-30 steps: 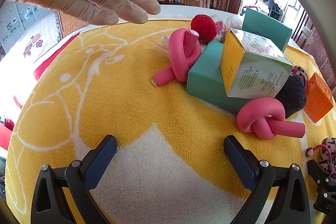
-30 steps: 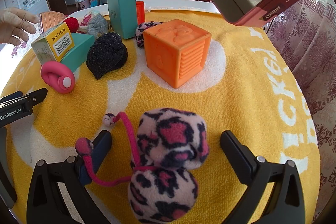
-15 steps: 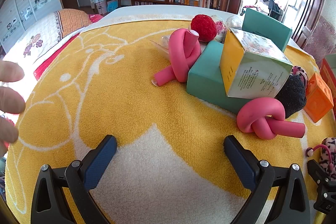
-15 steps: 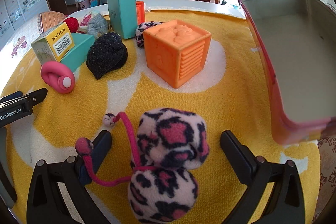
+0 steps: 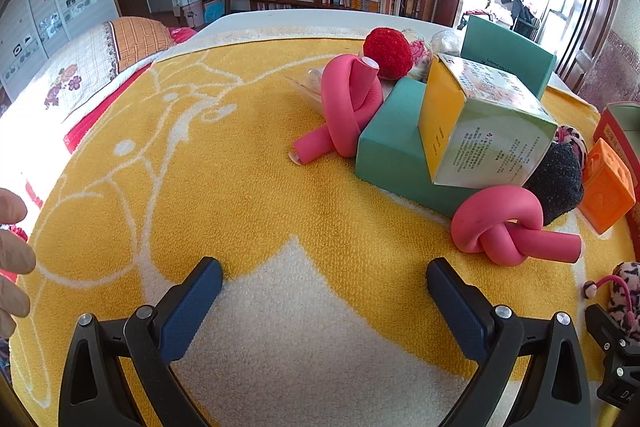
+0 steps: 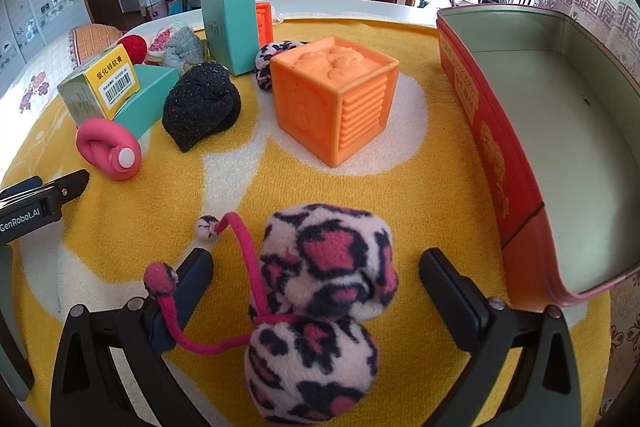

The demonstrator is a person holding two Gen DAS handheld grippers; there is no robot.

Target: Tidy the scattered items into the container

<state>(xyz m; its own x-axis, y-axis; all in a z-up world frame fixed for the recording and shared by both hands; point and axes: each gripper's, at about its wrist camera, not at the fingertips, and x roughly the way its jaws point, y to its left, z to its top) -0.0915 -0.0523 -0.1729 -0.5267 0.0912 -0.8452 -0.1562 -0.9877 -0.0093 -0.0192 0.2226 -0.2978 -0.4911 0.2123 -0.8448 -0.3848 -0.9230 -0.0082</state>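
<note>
Leopard-print plush lies between my right gripper's jaws, which stand apart and touch nothing; its pink cord drapes across the left finger. The red tin sits open just to the right on the yellow towel. My left gripper hangs with jaws apart over bare towel, near the pink knotted tube. My worry: closing now may snag the cord, or squeeze the soft plush out sideways and short of the tin.

A yellow-and-white towel covers the table, carrying an orange cube, leopard plush, black pompom and, at its right edge, a red tin.
</note>
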